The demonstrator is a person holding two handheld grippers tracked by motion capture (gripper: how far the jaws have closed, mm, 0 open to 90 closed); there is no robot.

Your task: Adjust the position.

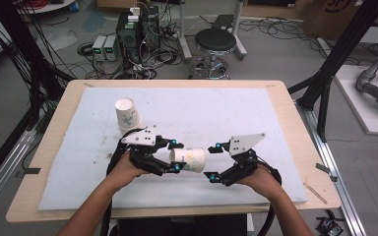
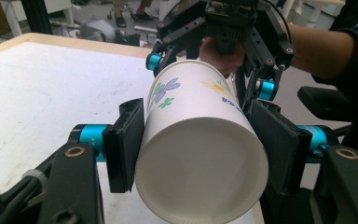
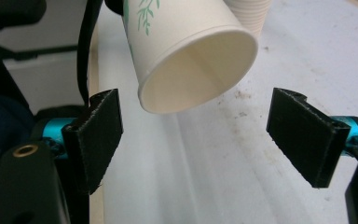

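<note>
Two grippers meet over one paper cup (image 1: 189,160) in the high view: your left gripper (image 1: 172,156) holds it on its side above the white mat (image 1: 256,113), mouth turned toward your right gripper (image 1: 212,161), which sits just beside the rim with its jaws spread; the stack of cups (image 1: 127,116) stands behind your left hand. From the left gripper view, both pads (image 2: 127,142) press the cup's (image 2: 200,140) wall near its base, clamped so the printed side and open end stay free for the other tool. From the right gripper view, your right gripper's (image 3: 196,137) pads (image 3: 100,135) stand wide apart with nothing between them, the cup's mouth (image 3: 198,77) just ahead, which suggests a handover is being lined up.
</note>
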